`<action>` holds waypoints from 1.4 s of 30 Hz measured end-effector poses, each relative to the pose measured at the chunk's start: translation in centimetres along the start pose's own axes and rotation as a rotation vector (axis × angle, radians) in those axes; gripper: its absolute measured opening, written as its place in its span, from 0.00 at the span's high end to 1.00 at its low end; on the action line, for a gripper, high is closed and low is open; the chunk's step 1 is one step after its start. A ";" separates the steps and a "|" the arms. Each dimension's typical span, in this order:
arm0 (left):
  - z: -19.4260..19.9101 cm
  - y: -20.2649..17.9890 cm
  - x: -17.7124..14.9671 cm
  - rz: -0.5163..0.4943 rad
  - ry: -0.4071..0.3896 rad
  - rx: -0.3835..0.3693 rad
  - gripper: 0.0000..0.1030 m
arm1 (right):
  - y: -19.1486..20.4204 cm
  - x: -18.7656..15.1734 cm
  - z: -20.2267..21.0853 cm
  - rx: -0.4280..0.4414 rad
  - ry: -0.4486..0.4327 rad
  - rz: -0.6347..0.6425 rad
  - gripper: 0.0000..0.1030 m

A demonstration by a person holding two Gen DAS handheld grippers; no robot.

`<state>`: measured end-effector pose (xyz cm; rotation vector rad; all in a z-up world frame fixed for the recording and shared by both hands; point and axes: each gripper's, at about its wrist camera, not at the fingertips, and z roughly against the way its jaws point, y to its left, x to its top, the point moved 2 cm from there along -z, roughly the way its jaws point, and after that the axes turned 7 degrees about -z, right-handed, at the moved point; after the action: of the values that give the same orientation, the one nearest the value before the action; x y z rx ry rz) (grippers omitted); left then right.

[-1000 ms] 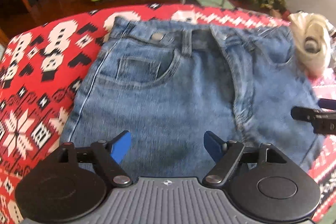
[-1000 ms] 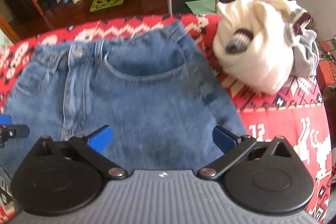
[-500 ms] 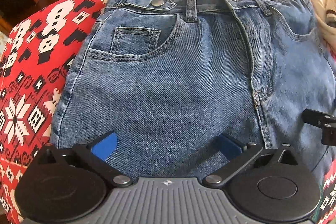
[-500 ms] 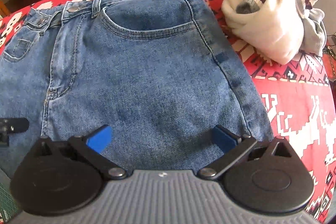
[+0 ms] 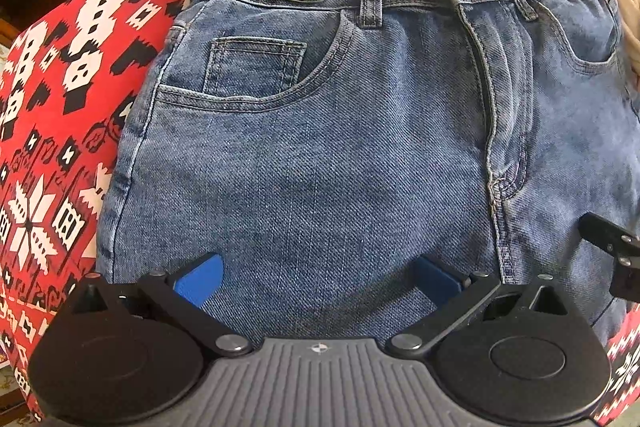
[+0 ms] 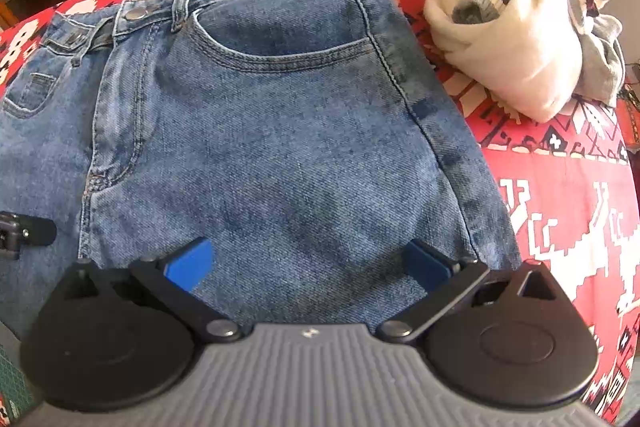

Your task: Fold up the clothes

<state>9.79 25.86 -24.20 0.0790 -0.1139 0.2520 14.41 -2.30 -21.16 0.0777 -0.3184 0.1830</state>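
Jeans [image 5: 340,155] lie flat, front up, on the red patterned cloth [image 5: 60,107], and the left gripper [image 5: 318,281] and right gripper [image 6: 308,265] sit low over the near part with fingers spread wide, holding nothing, likely ready to grab and fold.

The jeans [image 6: 260,131] lie flat on the patterned cloth [image 6: 560,195], a clothes pile [image 6: 516,27] just beside them.
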 end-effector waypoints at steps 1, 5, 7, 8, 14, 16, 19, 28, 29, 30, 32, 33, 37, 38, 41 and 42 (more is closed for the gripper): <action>0.0 0.1 -0.2 0.001 -0.012 0.001 0.00 | -0.1 -0.1 0.0 0.003 -0.005 0.007 0.00; 0.2 0.0 -1.2 0.001 -0.064 0.007 0.00 | -0.3 -0.7 0.2 0.009 -0.042 -0.003 0.00; 0.3 0.0 -1.5 0.005 -0.079 0.012 0.00 | -0.3 -0.8 0.2 0.008 -0.050 -0.006 0.00; 0.3 0.0 -1.6 0.010 -0.080 0.015 0.00 | -0.3 -0.8 0.2 0.007 -0.052 -0.010 0.00; 0.6 -0.6 -1.6 0.085 -0.061 0.030 0.00 | 0.4 -0.7 -0.1 -0.015 -0.016 -0.035 0.00; 1.0 -0.4 -1.7 0.133 -0.052 0.027 0.00 | 0.4 -0.4 -0.3 -0.015 0.011 -0.035 0.00; 1.5 -0.2 -1.8 0.205 -0.038 0.022 0.06 | 0.4 0.0 -0.4 -0.014 0.041 -0.032 0.01; 4.5 3.2 -6.5 0.502 -0.035 -0.095 0.44 | -4.4 -1.3 2.8 0.040 0.042 -0.268 0.35; 4.7 3.7 -7.4 0.532 -0.020 -0.101 0.46 | -5.5 -1.7 3.3 0.050 0.040 -0.323 0.38; 4.8 4.3 -8.4 0.576 -0.008 -0.114 0.46 | -6.5 -2.4 3.7 0.064 0.051 -0.373 0.46; 4.8 5.6 -10.3 0.665 0.010 -0.145 0.47 | -8.6 -3.6 4.7 0.079 0.070 -0.436 0.59; 4.6 6.3 -11.1 0.708 0.015 -0.162 0.47 | -9.1 -4.2 5.0 0.096 0.083 -0.471 0.62; 3.9 8.2 -13.9 0.863 0.031 -0.226 0.47 | -10.4 -6.6 5.8 0.166 0.130 -0.627 0.62; 3.6 8.6 -14.5 0.903 0.037 -0.244 0.47 | -10.4 -7.1 5.7 0.181 0.141 -0.680 0.62; 2.9 9.0 -15.5 0.987 0.043 -0.277 0.49 | -11.3 -8.5 5.2 0.213 0.163 -0.881 0.62; 2.8 9.0 -15.7 1.006 0.042 -0.289 0.49 | -11.6 -8.9 5.0 0.217 0.168 -0.930 0.62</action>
<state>-7.90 30.44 -22.81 -0.2835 -0.1407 1.2365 6.79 -15.71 -19.83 0.4116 -0.0699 -0.6975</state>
